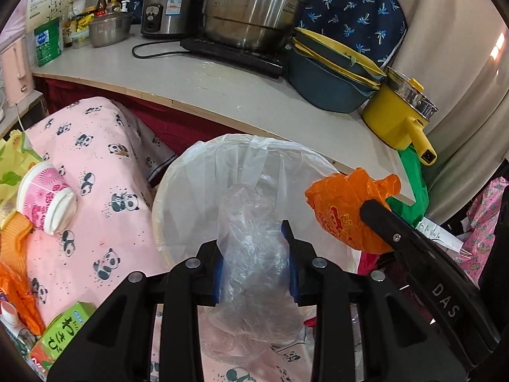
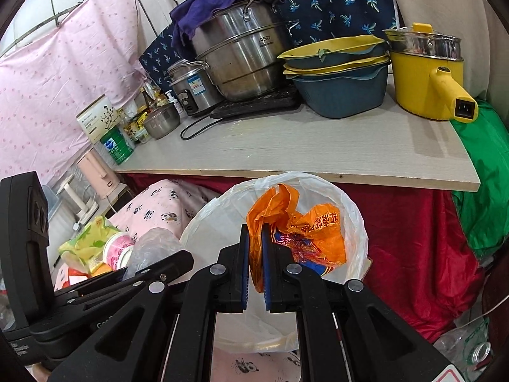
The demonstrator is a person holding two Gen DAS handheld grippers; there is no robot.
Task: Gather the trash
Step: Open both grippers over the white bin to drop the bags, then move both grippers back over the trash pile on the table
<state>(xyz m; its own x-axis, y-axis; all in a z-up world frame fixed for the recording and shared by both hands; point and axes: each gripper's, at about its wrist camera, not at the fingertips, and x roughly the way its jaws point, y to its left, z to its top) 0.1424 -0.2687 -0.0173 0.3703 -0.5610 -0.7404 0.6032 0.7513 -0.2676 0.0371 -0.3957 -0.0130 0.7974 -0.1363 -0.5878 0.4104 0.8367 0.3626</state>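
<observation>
My left gripper [image 1: 254,261] is shut on a crumpled clear plastic bag [image 1: 251,254] and holds it over the near rim of a round bin lined with a white bag [image 1: 191,178]. My right gripper [image 2: 254,261] is shut on a crumpled orange plastic bag [image 2: 302,232], held over the same bin [image 2: 353,222]. The orange bag [image 1: 343,210] and the right gripper's finger [image 1: 397,232] also show at the right of the left wrist view. The left gripper's body and the clear bag [image 2: 149,245] show at the left of the right wrist view.
A pink panda-print cloth [image 1: 95,165] lies left of the bin with a pink paper cup [image 1: 47,197], a green box [image 1: 63,331] and orange wrappers. Behind the bin a low table [image 2: 318,152] carries steel pots, stacked bowls and a yellow pot [image 2: 426,73]. Red cloth [image 2: 413,238] hangs below.
</observation>
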